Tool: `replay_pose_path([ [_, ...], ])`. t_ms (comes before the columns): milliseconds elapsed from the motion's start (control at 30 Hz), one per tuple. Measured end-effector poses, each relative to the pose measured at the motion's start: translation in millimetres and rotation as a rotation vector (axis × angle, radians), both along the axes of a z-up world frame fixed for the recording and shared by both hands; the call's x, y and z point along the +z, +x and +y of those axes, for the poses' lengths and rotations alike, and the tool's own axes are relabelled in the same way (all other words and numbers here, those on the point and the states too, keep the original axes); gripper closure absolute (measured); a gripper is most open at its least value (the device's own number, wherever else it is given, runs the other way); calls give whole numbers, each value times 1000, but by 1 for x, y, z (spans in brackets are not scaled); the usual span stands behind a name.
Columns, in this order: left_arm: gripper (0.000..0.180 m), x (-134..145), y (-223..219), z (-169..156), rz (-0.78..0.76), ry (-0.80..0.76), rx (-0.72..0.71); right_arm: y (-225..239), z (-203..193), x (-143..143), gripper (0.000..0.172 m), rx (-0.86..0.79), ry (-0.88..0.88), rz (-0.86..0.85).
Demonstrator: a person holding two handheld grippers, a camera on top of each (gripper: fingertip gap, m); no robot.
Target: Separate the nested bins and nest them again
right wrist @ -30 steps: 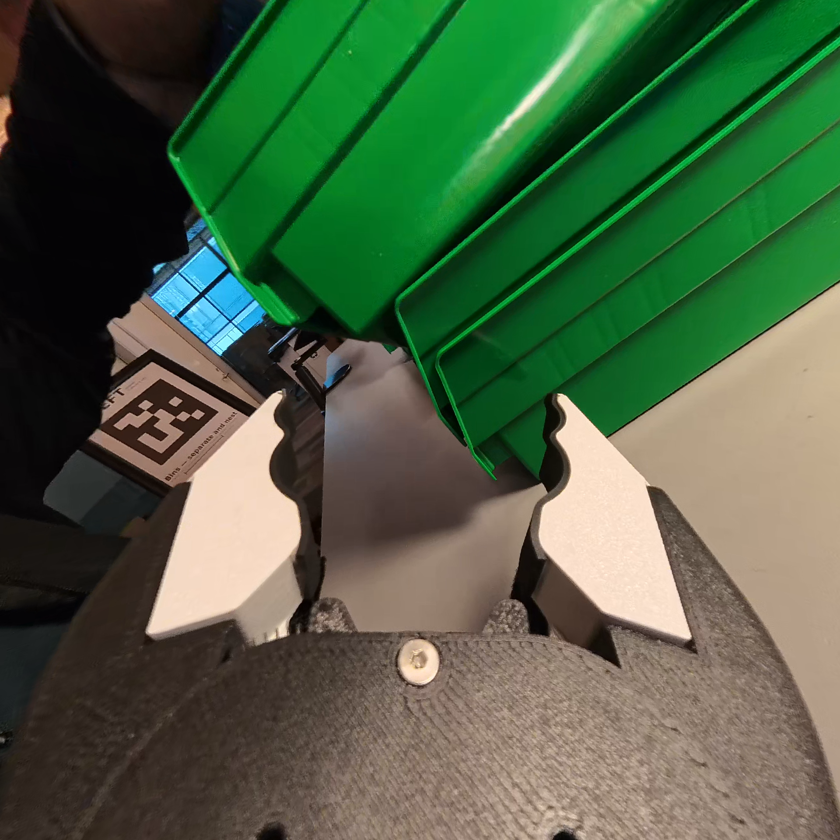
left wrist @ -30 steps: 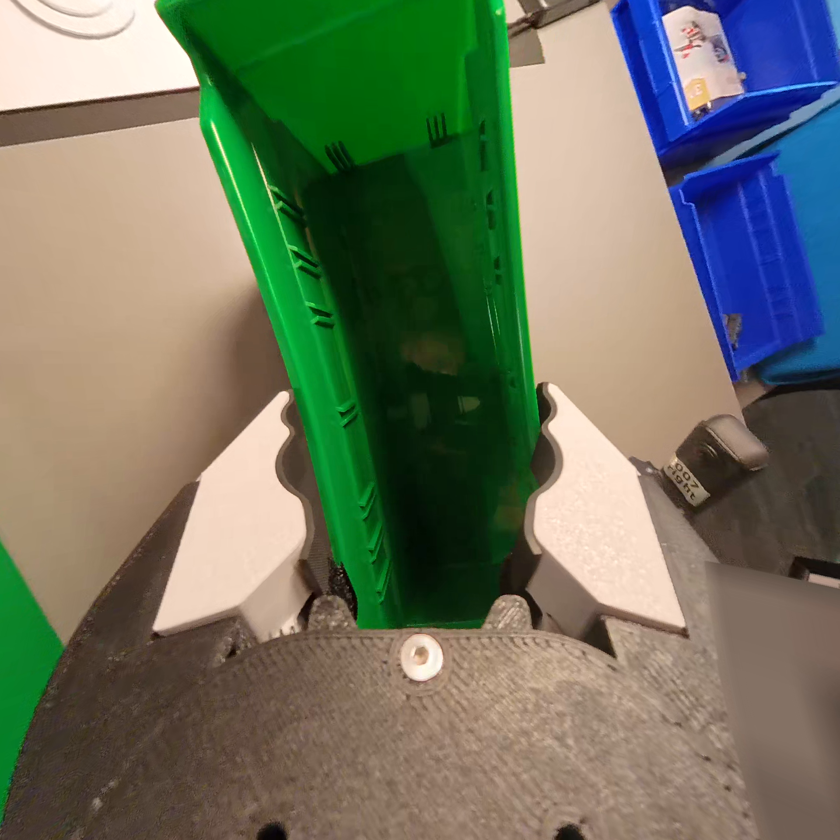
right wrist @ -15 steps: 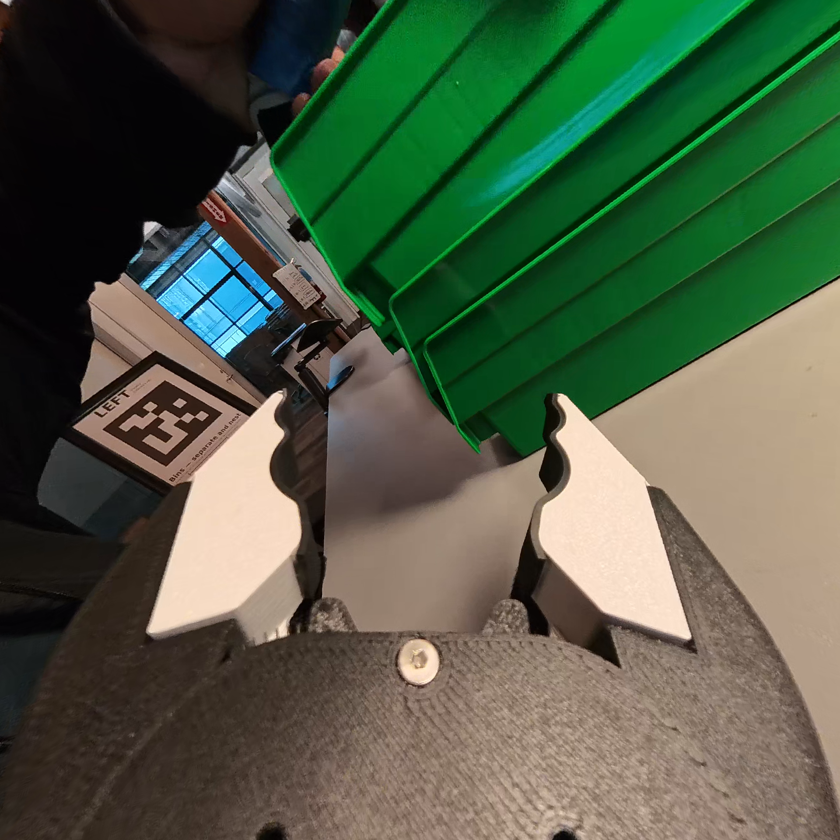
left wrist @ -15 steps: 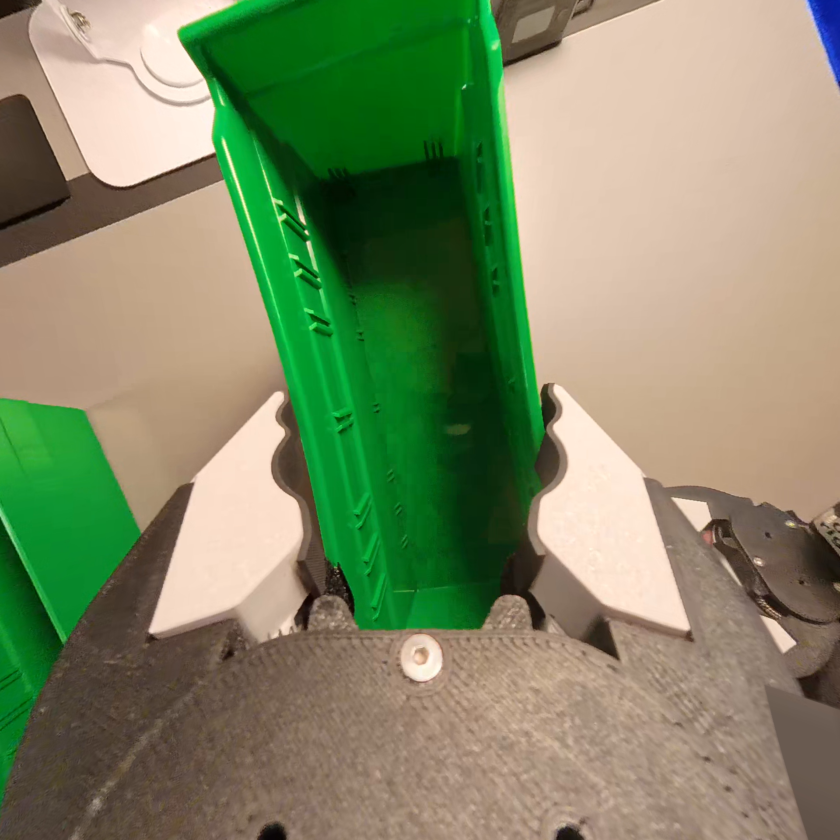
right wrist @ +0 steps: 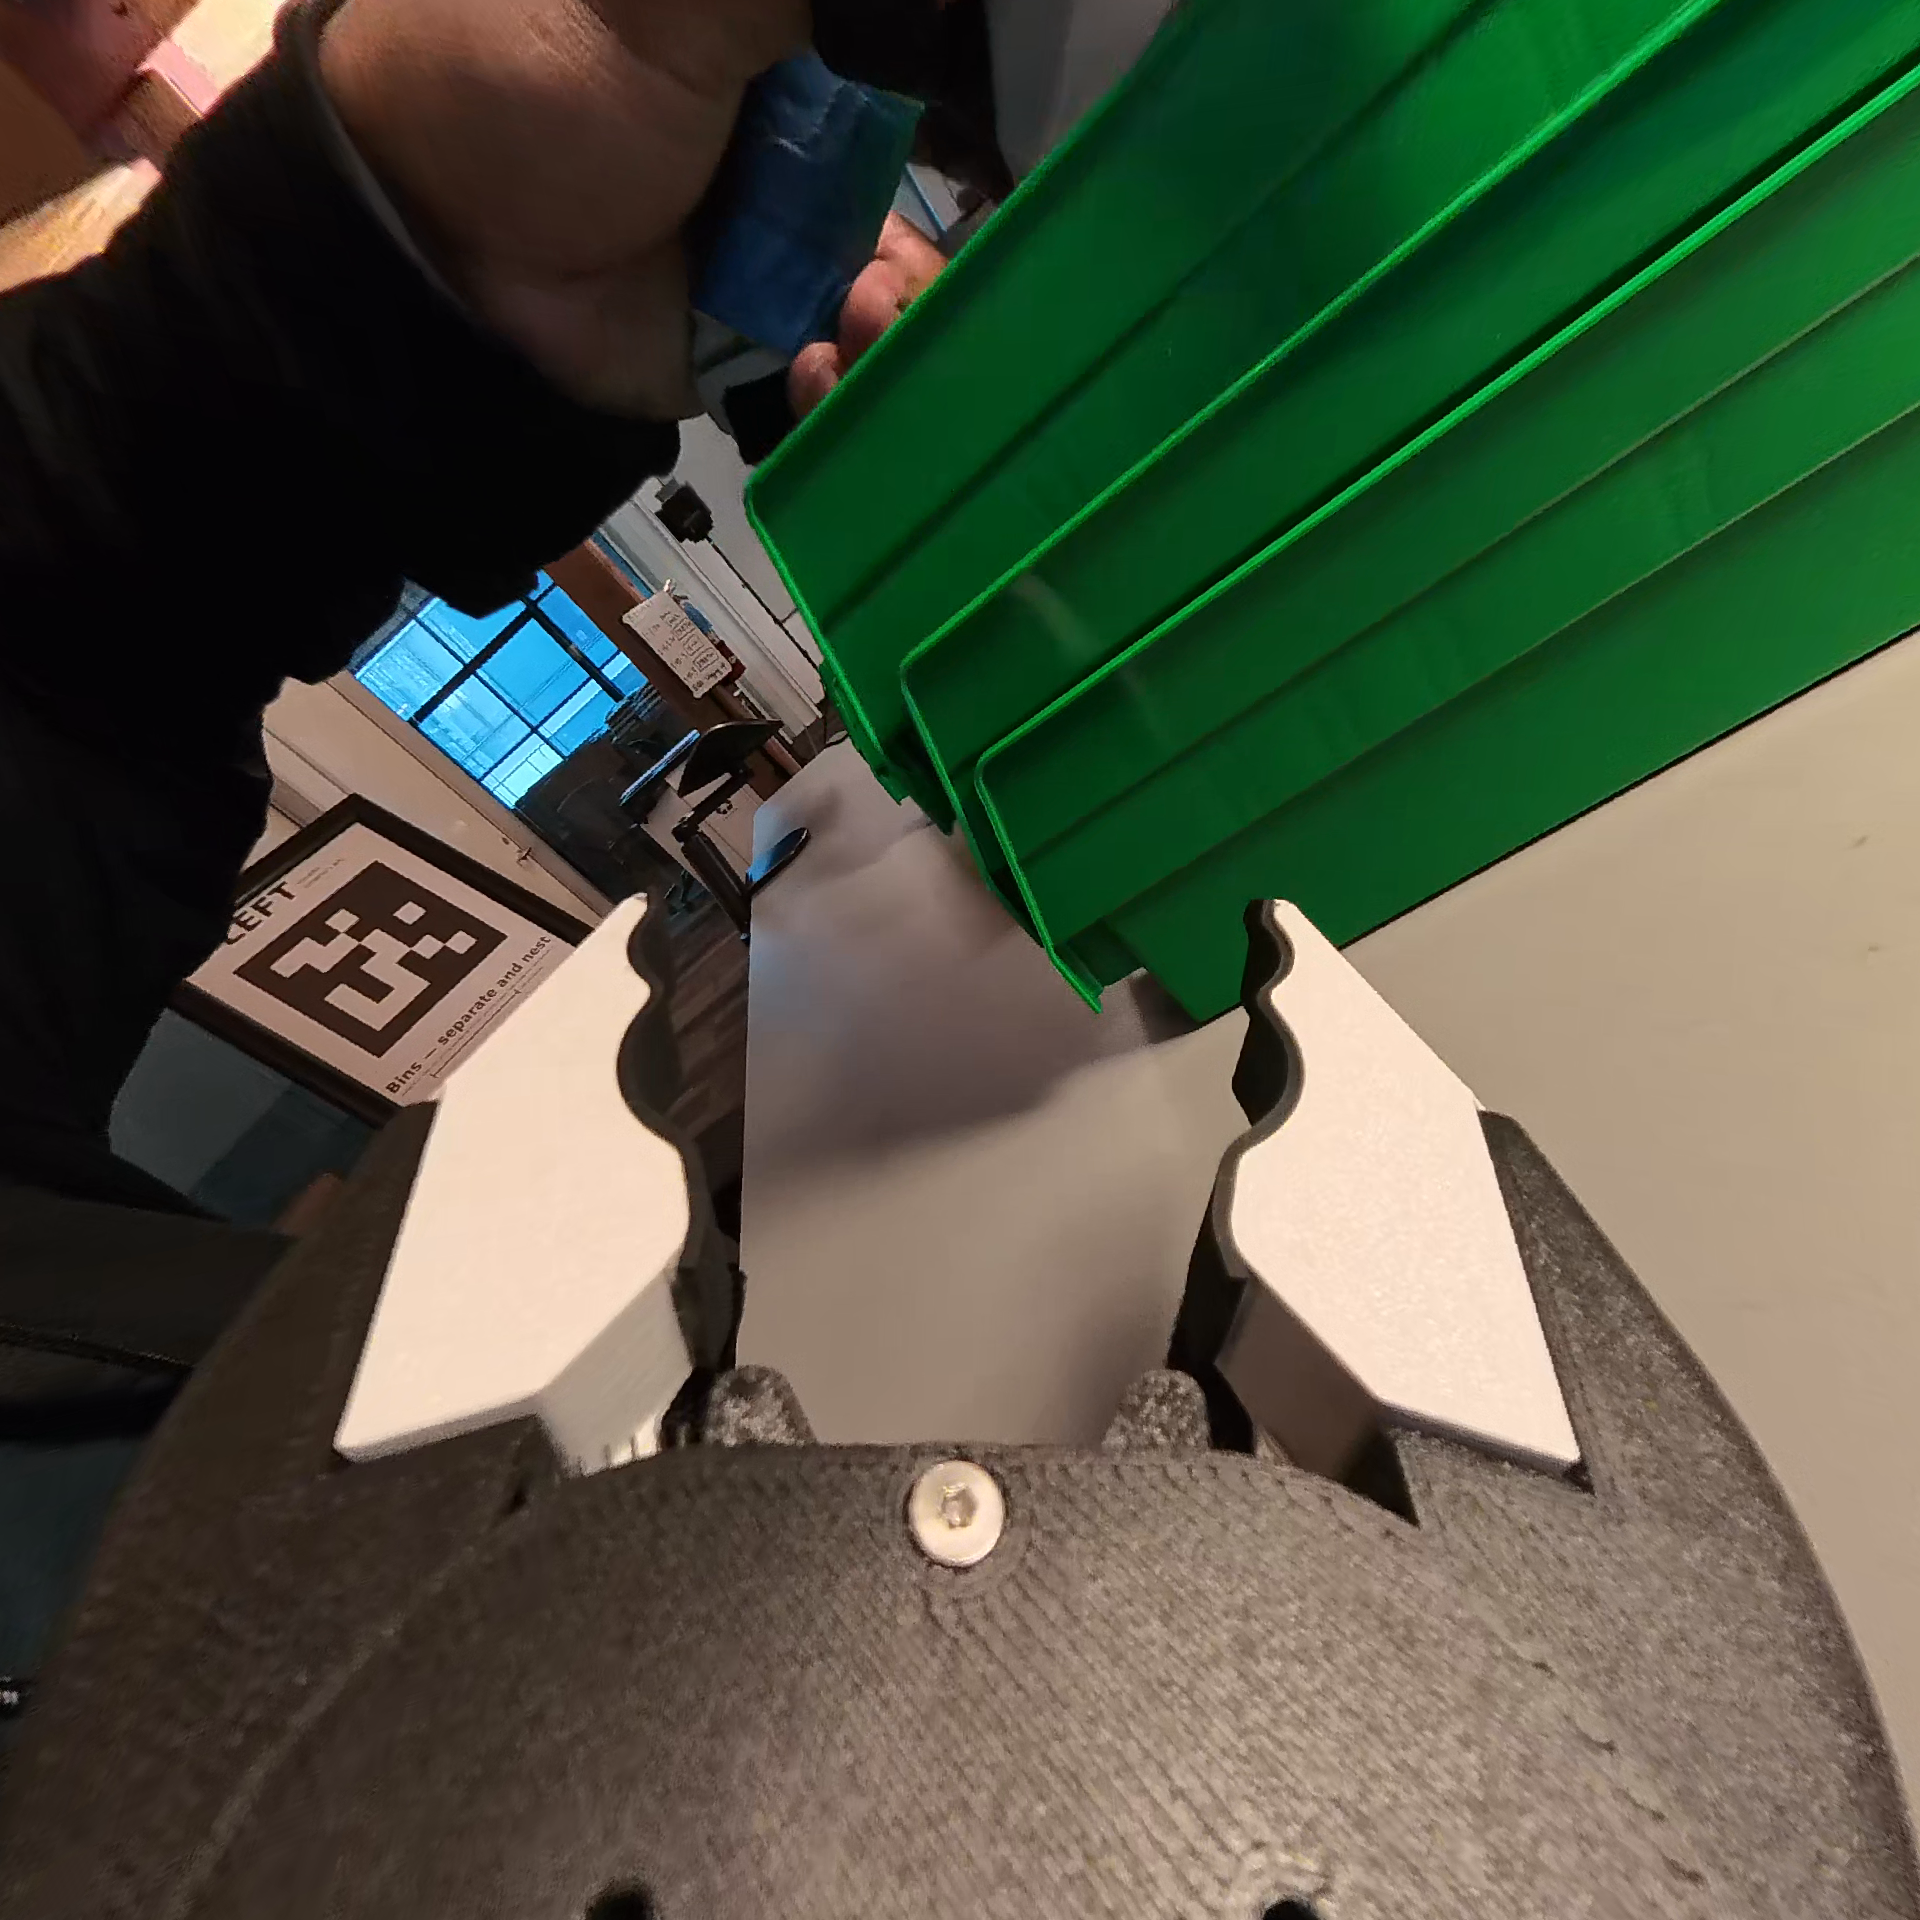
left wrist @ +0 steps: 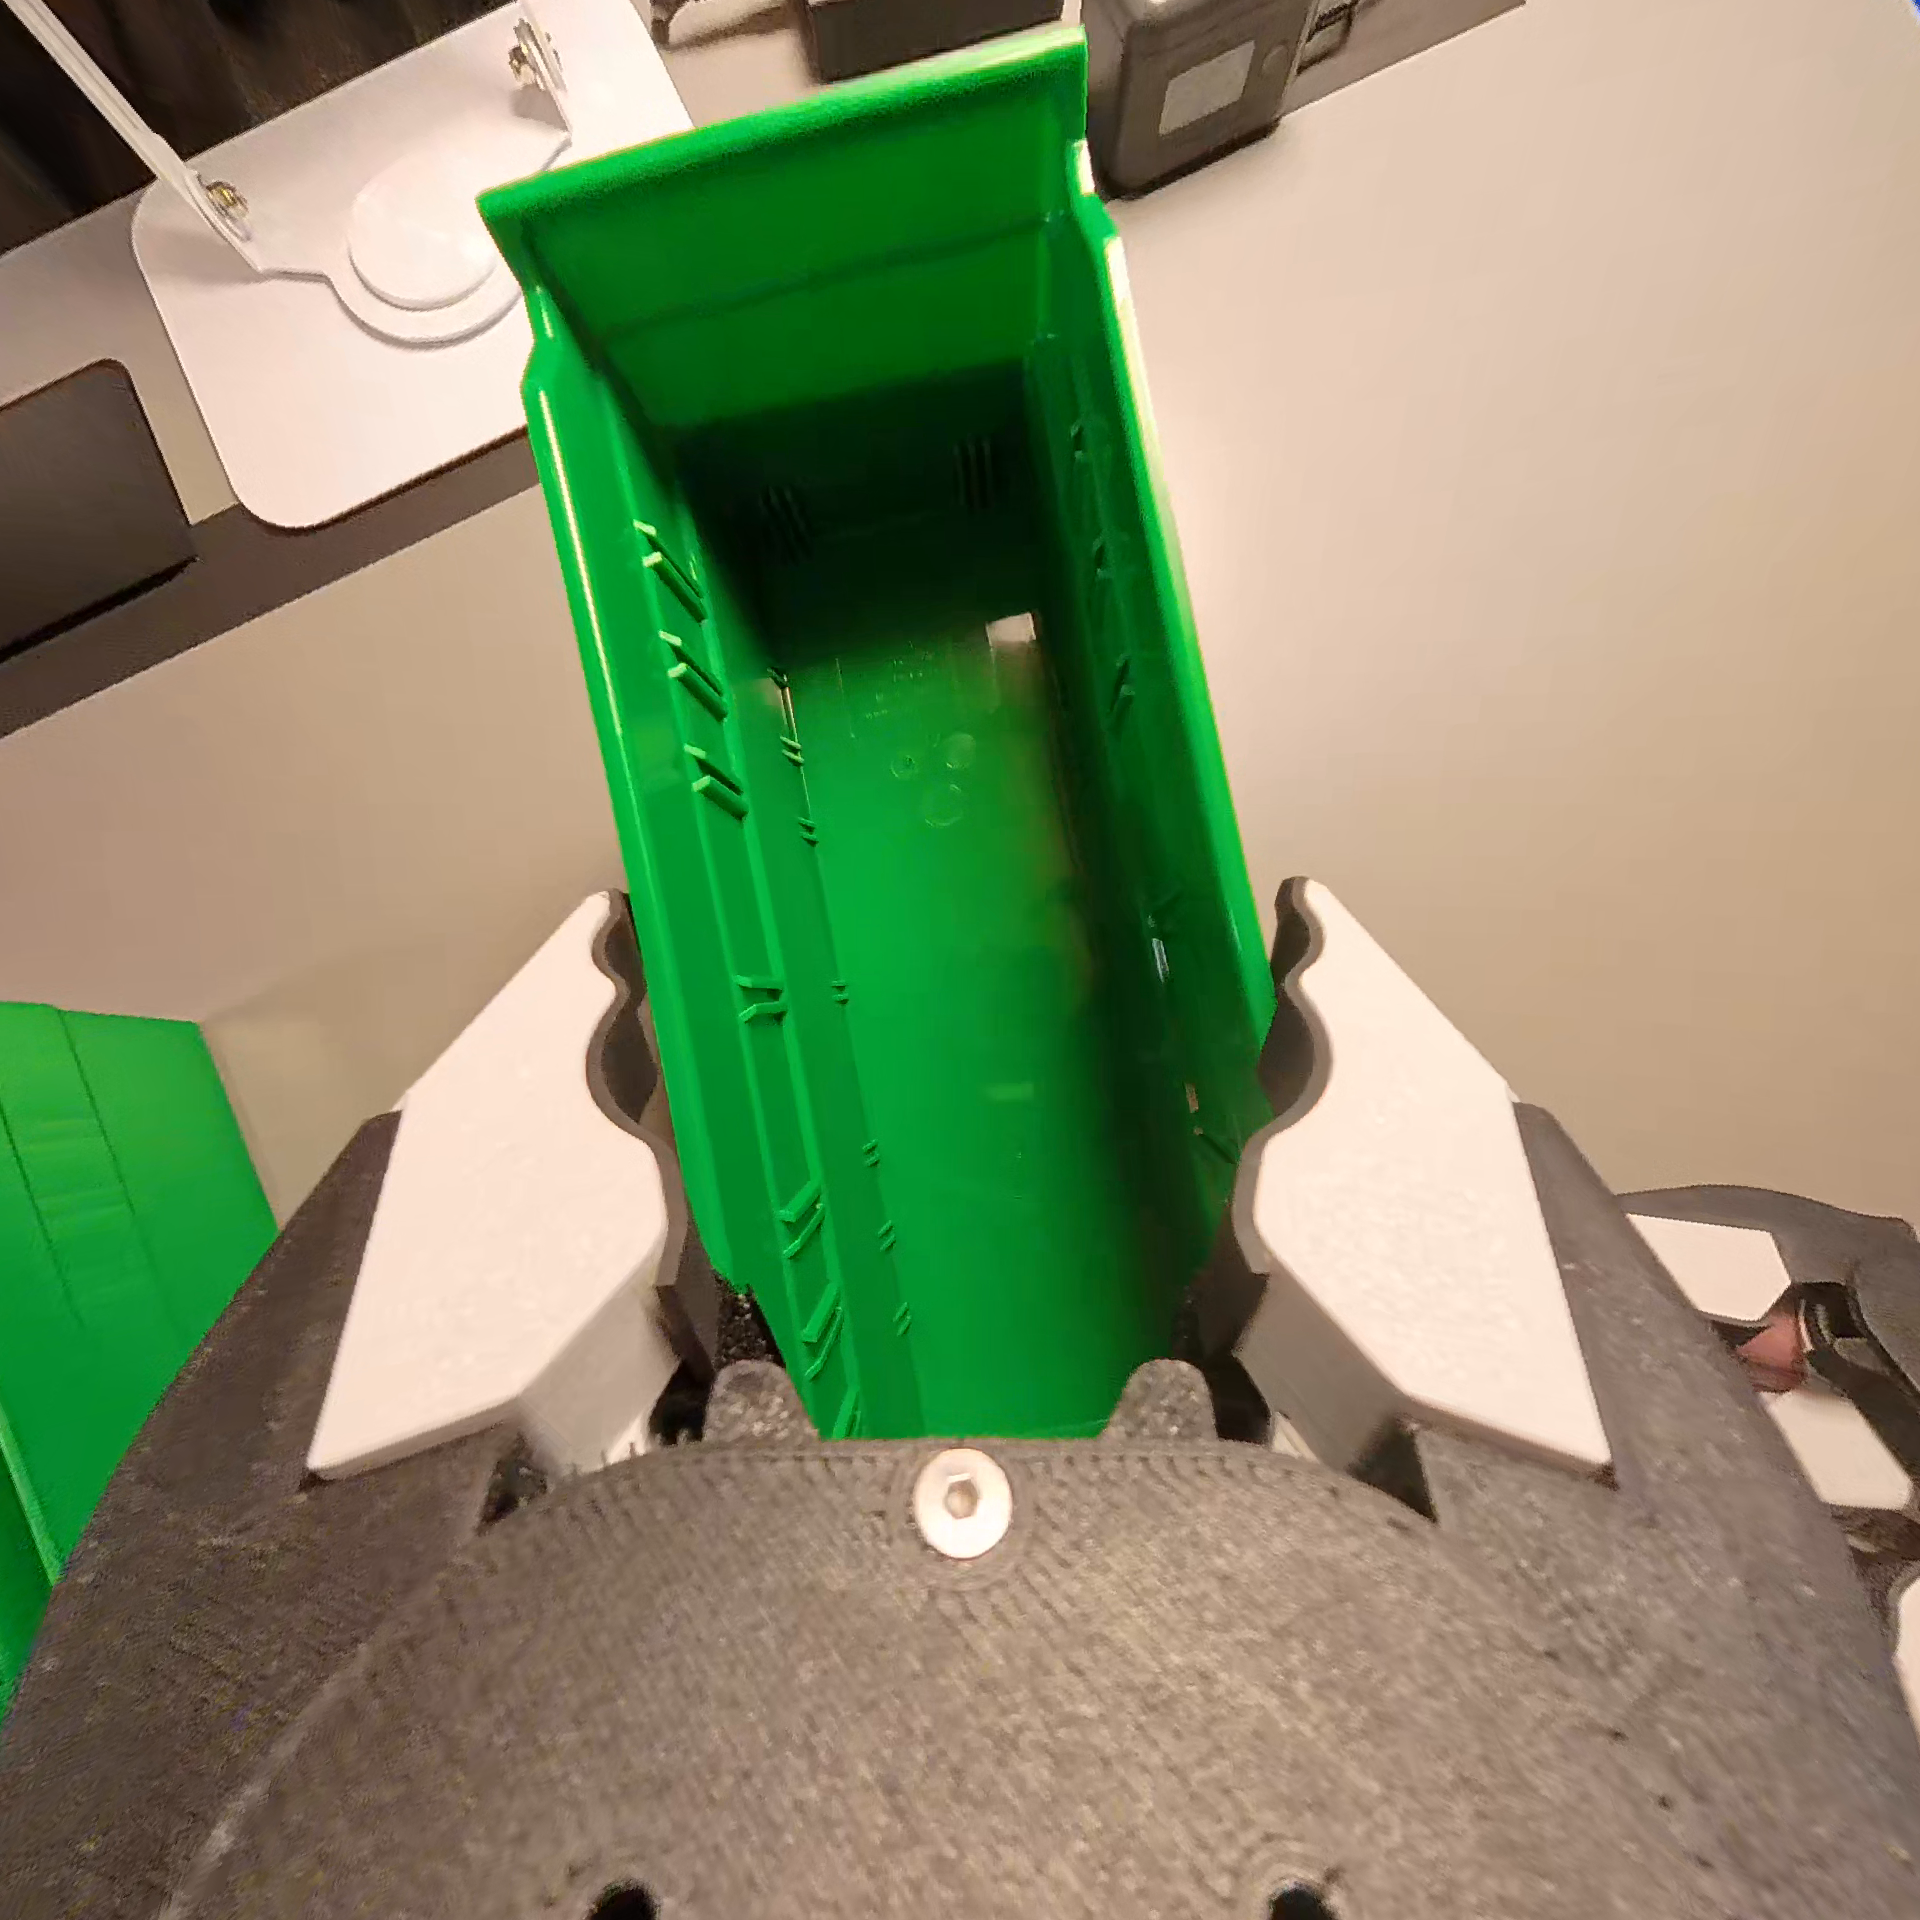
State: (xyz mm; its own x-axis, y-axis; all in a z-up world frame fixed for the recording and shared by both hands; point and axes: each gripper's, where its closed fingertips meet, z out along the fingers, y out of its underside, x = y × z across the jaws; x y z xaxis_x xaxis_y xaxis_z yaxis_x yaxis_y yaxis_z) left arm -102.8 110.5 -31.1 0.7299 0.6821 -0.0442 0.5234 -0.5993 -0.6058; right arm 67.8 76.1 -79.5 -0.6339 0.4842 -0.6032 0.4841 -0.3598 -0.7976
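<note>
A green bin [left wrist: 914, 1039] lies lengthwise between the fingers of my left gripper [left wrist: 951, 904], with its open inside facing the camera. The fingers are spread, and the pads [left wrist: 623, 1039] stand close beside the bin's walls without pressing on them. In the right wrist view this bin [right wrist: 1143, 364] sits as the top one of three nested green bins, above the middle bin [right wrist: 1351, 582] and the lowest bin [right wrist: 1507, 790] on the grey table [right wrist: 1558, 1143]. My right gripper [right wrist: 951, 914] is open and empty. Its right fingertip [right wrist: 1278, 956] is just in front of the lowest bin's corner.
A green bin wall [left wrist: 104, 1247] shows at the left edge of the left wrist view. A white stand base [left wrist: 343, 312] and a dark device [left wrist: 1195, 94] sit at the table's far side. A hand and black sleeve [right wrist: 312, 364] and a framed marker card [right wrist: 364, 966] lie left of the stack.
My left gripper's fingers have spread apart from the green bin they were gripping. That bin has come down deeper into the two bins below. My right gripper stays open and still.
</note>
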Motion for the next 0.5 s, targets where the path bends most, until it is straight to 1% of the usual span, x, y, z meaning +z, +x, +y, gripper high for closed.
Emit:
replay_pose_path([
  [67,62,0,3,1,12,1,-29,0,0,0,61,1,3,-2],
  [133,60,7,5,2,36,12,-55,0,-1,-1,61,2,4,-3],
  [233,50,27,6,1,87,52,-91,0,-1,-1,61,3,8,-4],
  [300,50,39,12,-5,77,84,-117,0,-1,-1,61,3,9,-4],
  [400,50,46,15,-31,52,92,-125,0,-2,-3,60,5,16,-8],
  [500,49,42,7,-79,34,55,-90,0,-3,-4,60,7,23,-11],
])
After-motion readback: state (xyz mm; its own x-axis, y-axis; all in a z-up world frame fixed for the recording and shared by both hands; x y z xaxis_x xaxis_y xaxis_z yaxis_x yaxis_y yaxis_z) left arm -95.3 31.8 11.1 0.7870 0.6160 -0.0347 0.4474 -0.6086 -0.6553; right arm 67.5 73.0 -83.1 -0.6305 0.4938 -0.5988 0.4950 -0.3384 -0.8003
